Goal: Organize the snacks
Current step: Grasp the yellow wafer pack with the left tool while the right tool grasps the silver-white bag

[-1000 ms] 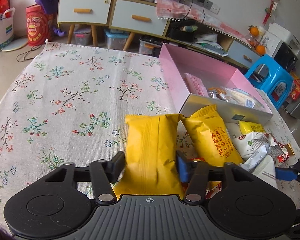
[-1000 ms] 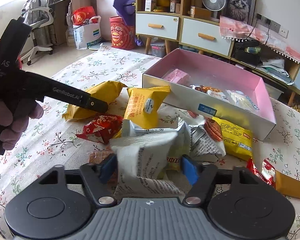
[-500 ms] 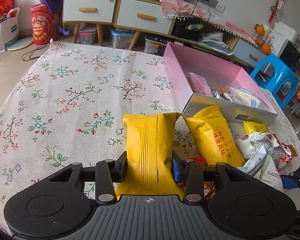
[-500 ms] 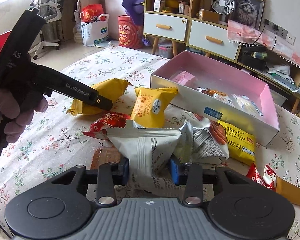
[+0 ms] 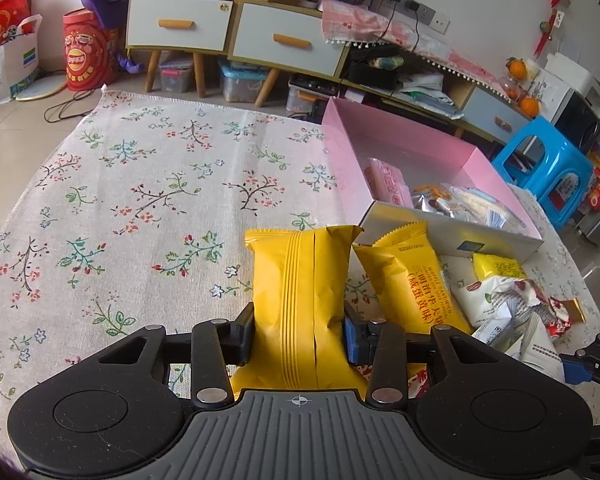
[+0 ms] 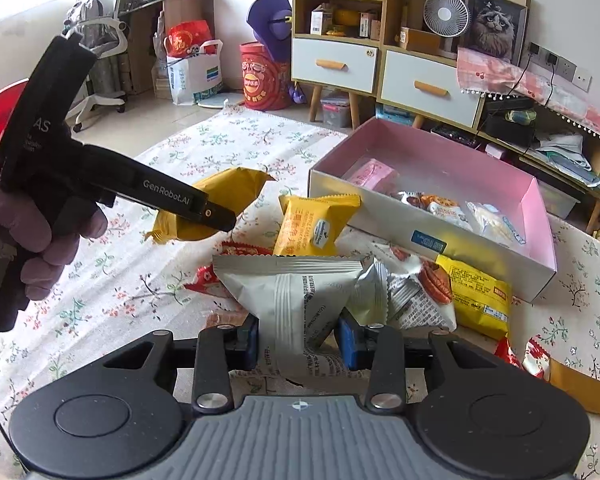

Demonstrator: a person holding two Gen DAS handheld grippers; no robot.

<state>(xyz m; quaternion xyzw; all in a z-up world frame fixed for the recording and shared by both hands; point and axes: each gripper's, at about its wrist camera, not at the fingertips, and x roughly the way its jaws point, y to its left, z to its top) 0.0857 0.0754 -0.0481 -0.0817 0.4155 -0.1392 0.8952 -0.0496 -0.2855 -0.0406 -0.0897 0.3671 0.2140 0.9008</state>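
Observation:
My left gripper (image 5: 298, 338) is shut on a plain yellow snack packet (image 5: 300, 280), lifted above the floral tablecloth (image 5: 140, 200). In the right wrist view that same yellow packet (image 6: 228, 196) hangs from the left gripper (image 6: 216, 216), which a gloved hand (image 6: 32, 240) holds. My right gripper (image 6: 298, 340) is shut on a grey-white snack packet (image 6: 296, 296). A pink box (image 5: 400, 160) with a few packets inside lies to the right; its pink inside (image 6: 440, 164) shows behind the snack pile.
Loose packets lie between the grippers and the box: a printed yellow one (image 6: 318, 224), red ones (image 6: 236, 250), a nut-printed white one (image 6: 416, 292), another yellow one (image 6: 476, 292). A gold bar (image 6: 576, 388) lies right. Cabinets (image 5: 236, 28) and a blue stool (image 5: 548, 164) stand behind.
Both grippers closed on their packets, the left on the yellow one and the right on the grey-white one. Both packets have since lifted slightly off the cloth.

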